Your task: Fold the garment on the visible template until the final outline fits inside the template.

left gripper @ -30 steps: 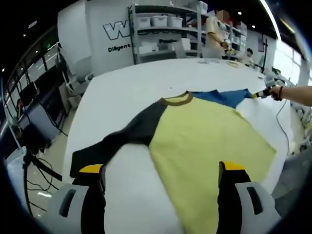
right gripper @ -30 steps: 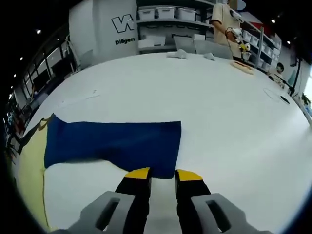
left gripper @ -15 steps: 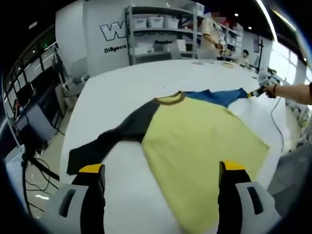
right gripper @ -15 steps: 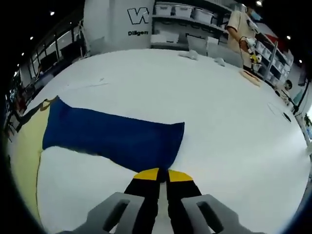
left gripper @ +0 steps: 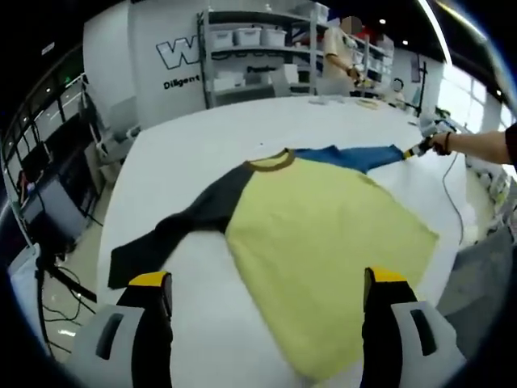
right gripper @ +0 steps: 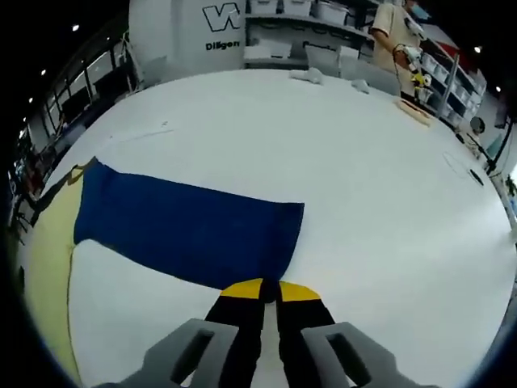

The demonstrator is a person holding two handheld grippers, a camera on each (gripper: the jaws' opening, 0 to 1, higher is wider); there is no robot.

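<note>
A long-sleeved shirt lies flat on the white table [left gripper: 186, 145]: yellow body [left gripper: 323, 234], brown collar [left gripper: 271, 162], black sleeve [left gripper: 174, 230] running toward the near left edge, blue sleeve [left gripper: 355, 155] stretched to the far right. My left gripper [left gripper: 266, 284] hovers open above the shirt's near hem, its jaws wide apart with nothing between them. In the right gripper view the blue sleeve [right gripper: 186, 230] lies spread out, and my right gripper [right gripper: 269, 288] is shut on its cuff. That same gripper [left gripper: 420, 147], held by a hand, pinches the blue sleeve's end in the left gripper view.
Shelving with white bins [left gripper: 258, 48] stands beyond the table. A person [right gripper: 396, 40] works at the far end, near small items [right gripper: 307, 75] on the table. A cable [left gripper: 456, 194] trails along the right side. Dark equipment and cables [left gripper: 48, 242] stand off the left edge.
The right gripper closed onto the blue sleeve's cuff between a second and half a second ago and still holds it. The left gripper view shifted slightly; the left jaws stay open.
</note>
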